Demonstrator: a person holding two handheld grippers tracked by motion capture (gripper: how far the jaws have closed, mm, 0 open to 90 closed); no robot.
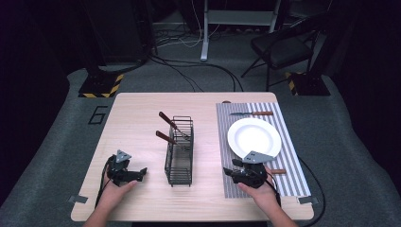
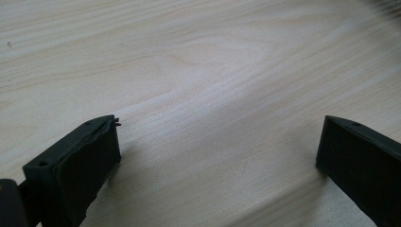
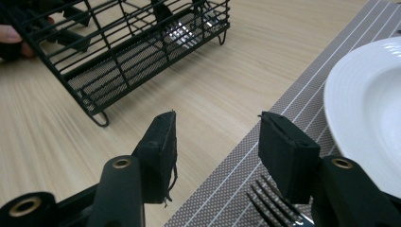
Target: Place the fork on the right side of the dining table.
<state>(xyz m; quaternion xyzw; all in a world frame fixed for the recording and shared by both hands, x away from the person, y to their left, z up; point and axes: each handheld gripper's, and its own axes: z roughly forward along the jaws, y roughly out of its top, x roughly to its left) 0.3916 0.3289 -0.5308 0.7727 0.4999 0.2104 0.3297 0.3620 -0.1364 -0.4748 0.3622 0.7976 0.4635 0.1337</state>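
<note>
- The left claw (image 1: 142, 172) rests on the bare counter (image 1: 137, 118) near its front left corner, with the jaws pointing toward the wire caddy (image 1: 179, 151). In the left gripper view the jaws stand wide apart with only wood grain between them; the claw holds nothing.
- The wire caddy stands mid-counter, between the two claws, with its long axis running from the person's edge toward the far edge. It contains two brown-handled utensils (image 1: 166, 119) in its far end; their handles lean out up and to the left. The near end of the caddy appears empty.
- The right claw (image 1: 229, 171) sits at the near left edge of the striped placemat (image 1: 288, 156). In the right gripper view its jaws are parted by a moderate gap and grip nothing.
- The fork (image 3: 274, 210) lies flat on the placemat directly under and just behind the right jaw in the right gripper view, with its tines pointing toward the caddy side. In the high view its brown handle extends to the right, along the near edge of the counter.
- The right claw is the nearer one to the fork; the left claw is well apart from it, beyond the caddy.
- The white plate (image 1: 254, 137) rests on the placemat just beyond the fork and is empty.
- A knife (image 1: 253, 113) lies crosswise on the placemat on the far side of the plate.
</note>
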